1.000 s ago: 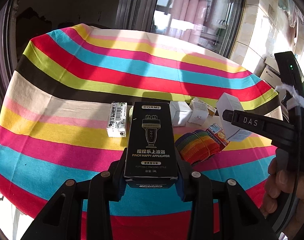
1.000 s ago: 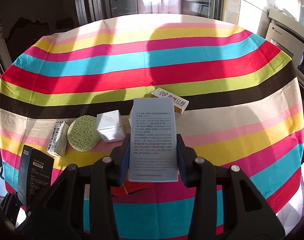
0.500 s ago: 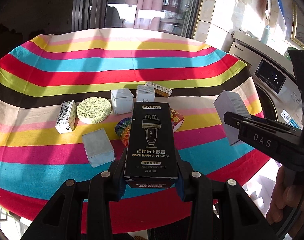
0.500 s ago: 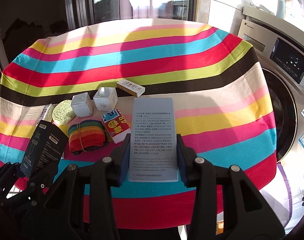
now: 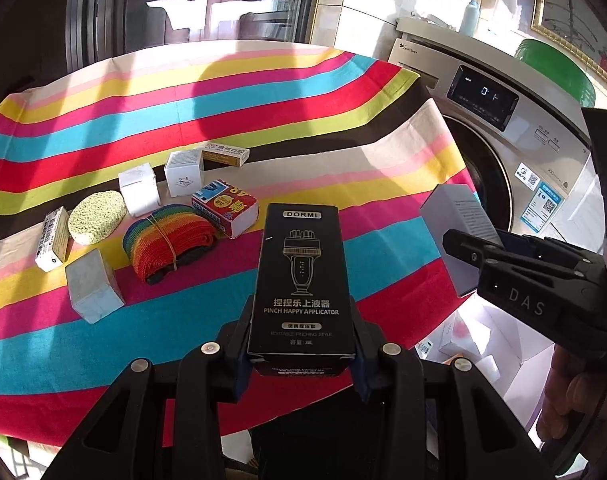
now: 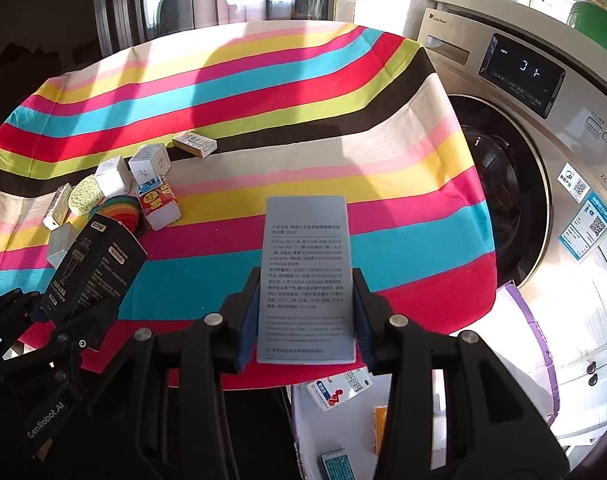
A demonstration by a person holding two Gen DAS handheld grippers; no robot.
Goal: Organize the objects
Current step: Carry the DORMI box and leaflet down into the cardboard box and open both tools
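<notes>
Black DORMI box clamped in left gripper; grey box clamped in right gripper, both over the table's edge. White bin at 5 o'clock. Risk: an early release would miss the bin.

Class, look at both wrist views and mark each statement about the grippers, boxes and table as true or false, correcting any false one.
1. The left gripper is shut on the black box. True.
2. The right gripper is open and holds nothing. False: it is shut on the grey box.
3. The rainbow cloth roll lies on the striped tablecloth. True.
4. The green sponge is stacked on the red and white box. False: the sponge lies on the cloth, apart from it.
5. A washing machine stands beside the table. True.
</notes>
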